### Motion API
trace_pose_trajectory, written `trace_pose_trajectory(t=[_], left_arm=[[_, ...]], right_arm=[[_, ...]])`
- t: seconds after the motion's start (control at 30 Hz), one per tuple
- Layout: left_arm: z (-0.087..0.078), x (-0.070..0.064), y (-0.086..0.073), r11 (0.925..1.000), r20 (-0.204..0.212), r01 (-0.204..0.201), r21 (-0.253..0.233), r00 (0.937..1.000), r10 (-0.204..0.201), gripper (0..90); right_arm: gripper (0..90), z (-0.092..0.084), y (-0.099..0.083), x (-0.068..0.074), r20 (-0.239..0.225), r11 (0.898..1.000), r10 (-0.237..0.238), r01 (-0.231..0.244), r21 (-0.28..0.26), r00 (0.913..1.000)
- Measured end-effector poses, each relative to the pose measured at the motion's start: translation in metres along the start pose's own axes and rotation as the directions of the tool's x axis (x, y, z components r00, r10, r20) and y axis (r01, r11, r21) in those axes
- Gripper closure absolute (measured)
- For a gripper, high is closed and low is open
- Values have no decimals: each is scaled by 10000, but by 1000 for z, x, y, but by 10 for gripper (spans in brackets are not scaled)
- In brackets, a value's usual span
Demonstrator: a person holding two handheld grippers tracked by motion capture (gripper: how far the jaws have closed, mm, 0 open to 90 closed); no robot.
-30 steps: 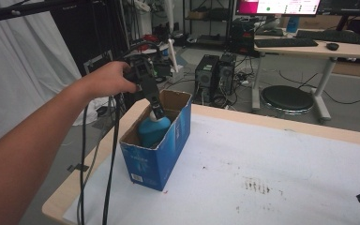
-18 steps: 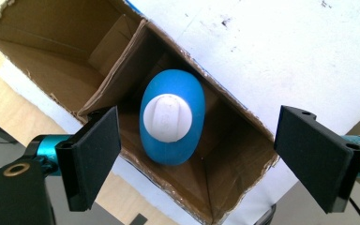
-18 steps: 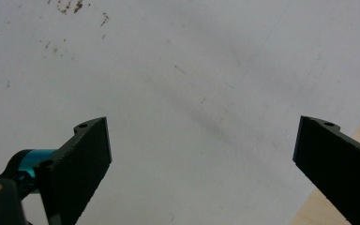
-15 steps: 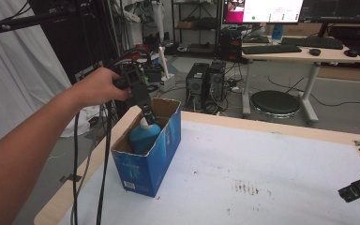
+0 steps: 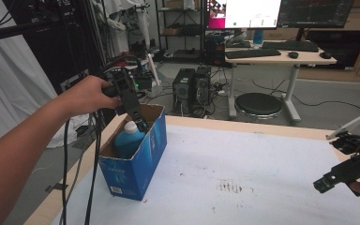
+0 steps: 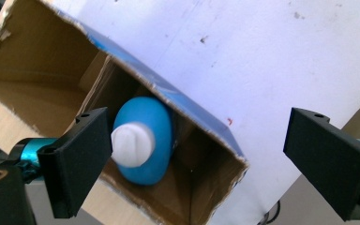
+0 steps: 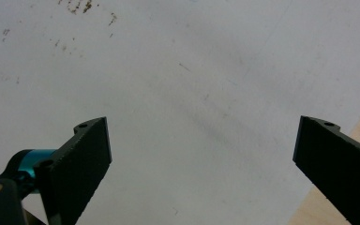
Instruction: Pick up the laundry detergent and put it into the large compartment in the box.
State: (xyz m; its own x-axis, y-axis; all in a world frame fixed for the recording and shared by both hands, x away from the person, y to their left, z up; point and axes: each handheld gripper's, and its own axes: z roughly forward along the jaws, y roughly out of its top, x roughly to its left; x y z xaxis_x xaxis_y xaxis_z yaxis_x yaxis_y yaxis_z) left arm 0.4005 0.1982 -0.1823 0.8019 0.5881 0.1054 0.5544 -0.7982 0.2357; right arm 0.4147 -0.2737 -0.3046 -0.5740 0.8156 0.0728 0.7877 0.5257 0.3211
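Note:
A blue bottle with a white cap [image 5: 129,139] stands inside an open blue cardboard box [image 5: 136,166] at the table's left. My left gripper [image 5: 139,123] hangs over the box mouth, just above the cap. Its jaws have just been opening, and they now stand wide apart with nothing pressed between them. The left gripper view looks down on the bottle [image 6: 143,140] beside the left pad, with the box rim [image 6: 183,101] around it. My right gripper [image 5: 326,183] is low at the table's right edge. In the right gripper view, that gripper [image 7: 201,159] is open over the bare white sheet.
A white sheet [image 5: 243,173] covers the wooden table. Black cables [image 5: 93,168] trail from the left gripper down past the table's left edge. Behind the table are computer towers [image 5: 192,89], a round stool [image 5: 257,104] and a desk with a keyboard [image 5: 253,53].
The left gripper has spread its jaws and lifted off the bottle, which stays in the box. The right gripper has come further into view at the right edge.

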Motion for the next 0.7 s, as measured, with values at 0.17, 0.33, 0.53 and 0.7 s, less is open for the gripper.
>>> trace_pose_trajectory(t=[0.17, 0.33, 0.53, 0.7], left_arm=[[3, -11, 12, 9996, -58, -278, 25, 9996, 278, 42], [9, -27, 29, 9975, -42, -699, 106, 9975, 699, 42], [19, -43, 46, 9955, 20, -933, 165, 9956, 932, 42], [29, -57, 58, 9940, -158, -1043, 321, 9944, 1048, 42]], right_arm=[[36, -3, -3, 2, 6, 9999, -66, 66, -97, 10000], [36, -4, -4, 4, -10, 9998, -101, 101, -162, 9999], [36, -3, -5, 6, -48, 9997, -184, 183, -180, 9998], [36, -3, -5, 8, -68, 9996, -222, 221, -202, 9997]])
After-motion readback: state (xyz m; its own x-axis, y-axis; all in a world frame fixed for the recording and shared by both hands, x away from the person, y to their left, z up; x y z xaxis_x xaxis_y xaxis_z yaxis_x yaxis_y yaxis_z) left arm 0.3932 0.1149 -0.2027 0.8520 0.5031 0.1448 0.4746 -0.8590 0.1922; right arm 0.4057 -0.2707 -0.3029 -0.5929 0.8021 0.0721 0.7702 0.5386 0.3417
